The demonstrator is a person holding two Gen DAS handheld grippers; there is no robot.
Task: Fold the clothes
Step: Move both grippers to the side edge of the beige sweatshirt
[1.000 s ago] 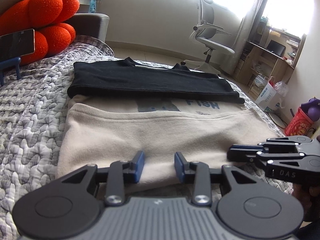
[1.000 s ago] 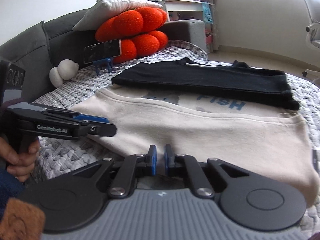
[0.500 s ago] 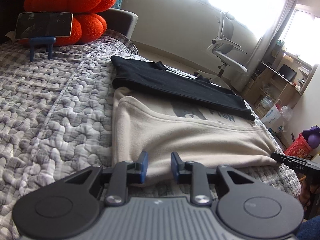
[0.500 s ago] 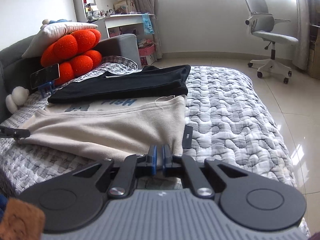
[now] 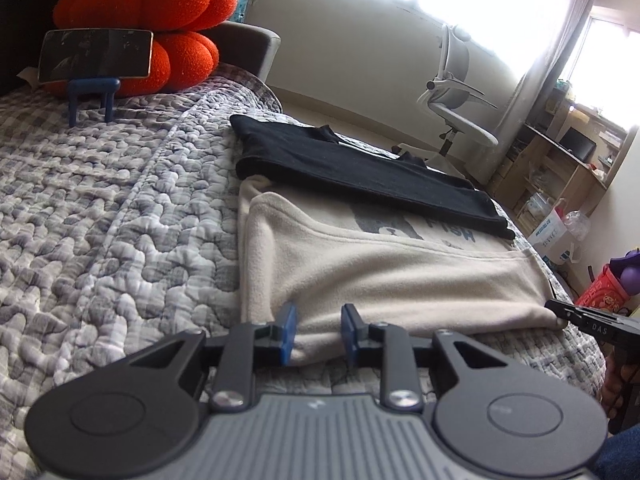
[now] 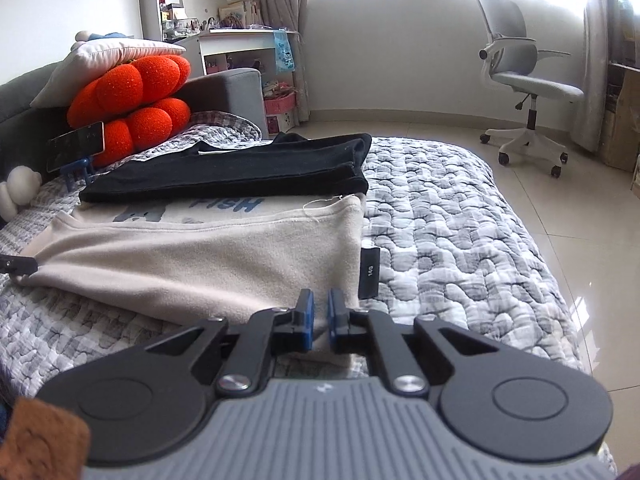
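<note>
Straddling the beige garment's (image 5: pixel 380 276) near fold, the left gripper (image 5: pixel 316 334) gapes wide, its grip unclear. The right gripper (image 6: pixel 319 320) (narrow gap, cloth between) has slightly parted since earlier.

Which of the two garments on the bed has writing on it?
The beige garment, nearer the grippers: blue letters reading "FISH" show on it just below the black garment, which lies partly over its far edge and shows no print.
</note>
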